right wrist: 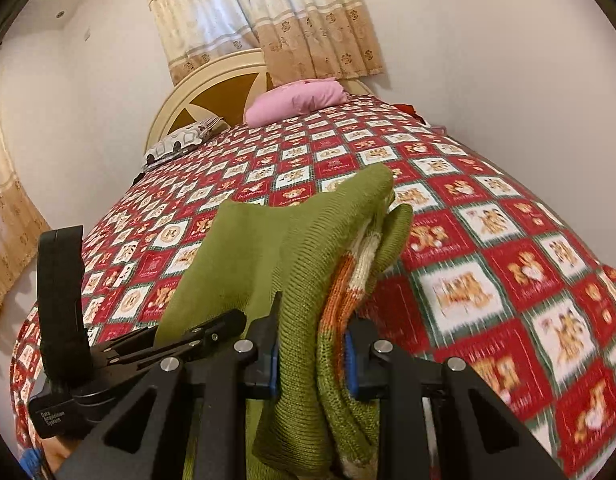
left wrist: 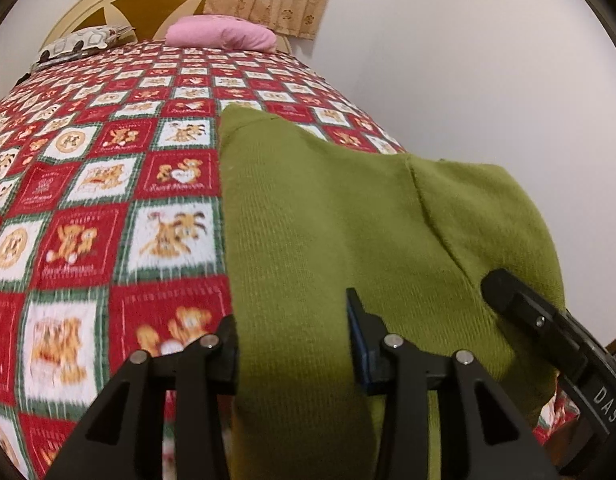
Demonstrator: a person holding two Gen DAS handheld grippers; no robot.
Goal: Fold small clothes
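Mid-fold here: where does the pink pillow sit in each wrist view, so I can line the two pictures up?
Left wrist view: pink pillow at top, left of centre, against the headboard.
Right wrist view: pink pillow upper centre, right of the headboard.
Shared landmark: the green knit sweater clamped in both grippers.

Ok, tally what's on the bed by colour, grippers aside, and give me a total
Green: 1, the sweater, held in both the left gripper and right gripper
Pink: 1, the pillow
White patterned: 1, the pillow by the headboard
Total: 3
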